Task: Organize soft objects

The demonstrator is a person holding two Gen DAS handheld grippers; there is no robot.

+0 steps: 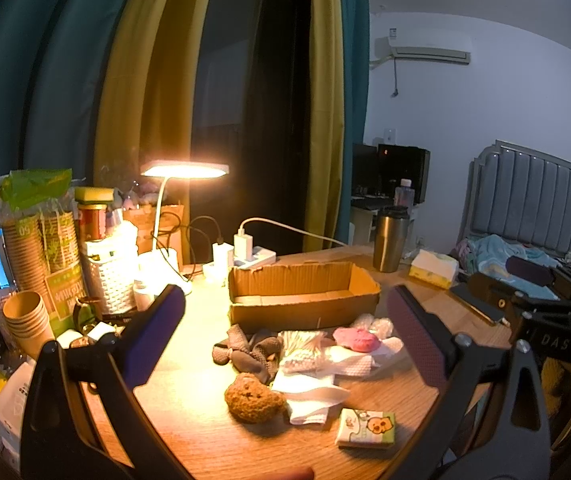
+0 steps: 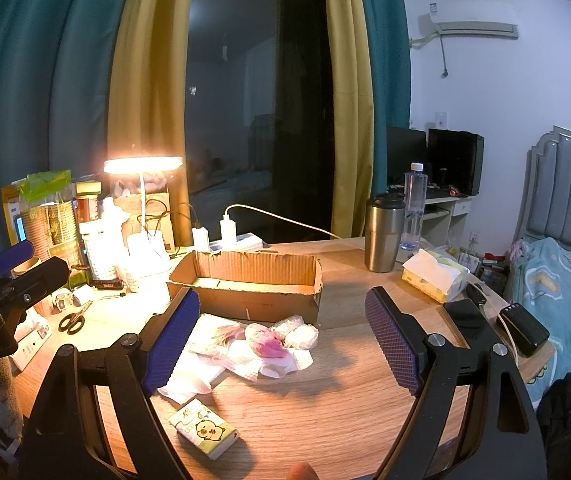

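Left hand-held gripper (image 1: 285, 336) wide open, level w/ right hand-held gripper (image 2: 281, 334)

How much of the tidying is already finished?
Nothing looks done: the cardboard box appears empty. Left gripper and right gripper are open, holding nothing. The brown plush bear, pink soft toy and white tissues remain on the table.

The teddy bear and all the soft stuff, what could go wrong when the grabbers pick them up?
The brown teddy bear lies against loose white tissues, so a pinch might drag paper along. The cardboard box has low, torn walls, so things could tumble out. The lit lamp and its cables stand close; a wide swing might snag them.
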